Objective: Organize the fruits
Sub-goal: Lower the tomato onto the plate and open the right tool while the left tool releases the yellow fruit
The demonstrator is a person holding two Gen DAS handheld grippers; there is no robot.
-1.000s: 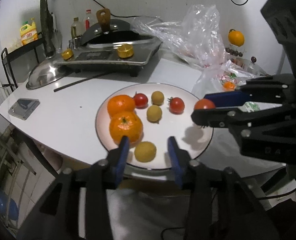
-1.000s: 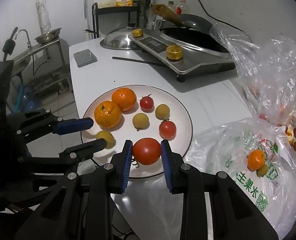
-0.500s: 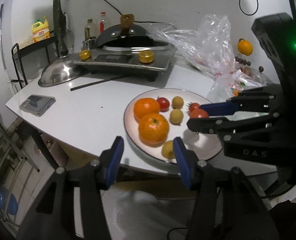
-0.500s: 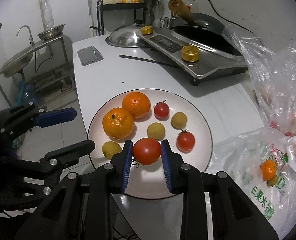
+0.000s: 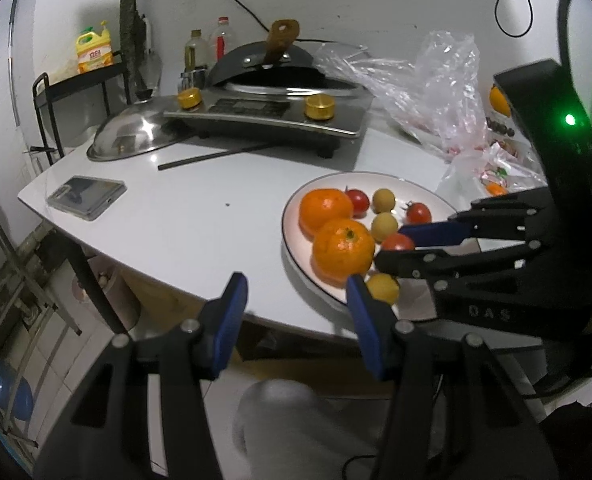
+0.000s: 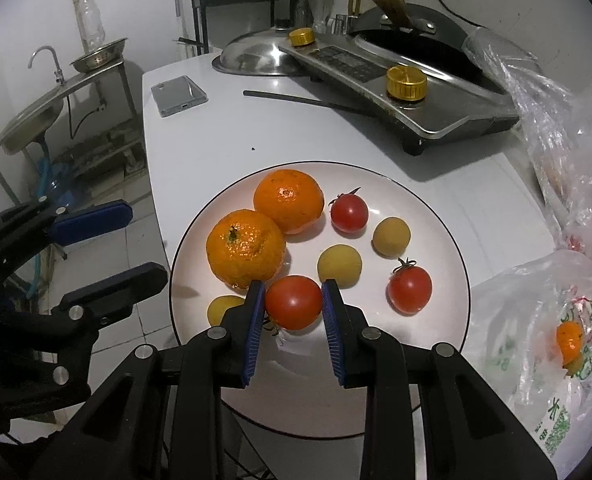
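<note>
A white plate point(image 6: 448, 240) point(image 5: 296, 256) on the white table holds two oranges point(image 6: 246, 246) point(image 5: 342, 250), two small red tomatoes point(image 6: 410, 286) and several small yellow fruits point(image 6: 339, 264). My right gripper point(image 6: 293, 300) is shut on a red tomato point(image 6: 293, 302) point(image 5: 397, 242) low over the plate's near side, beside the nearer orange. My left gripper point(image 5: 296, 300) is open with nothing between its fingers. It hangs off the table's edge, left of the plate. In the right wrist view the left gripper point(image 6: 124, 240) shows at far left.
An induction cooker with a black pan point(image 6: 408, 60) and a steel lid point(image 5: 132, 136) stand at the table's back. A black chopstick point(image 6: 308, 100) and a phone point(image 6: 178, 94) lie on the table. Plastic bags with fruit point(image 6: 552, 340) sit right of the plate.
My right gripper carried the tomato down and in over the plate, toward the nearer orange. My left gripper drew back left, off the plate's edge.
</note>
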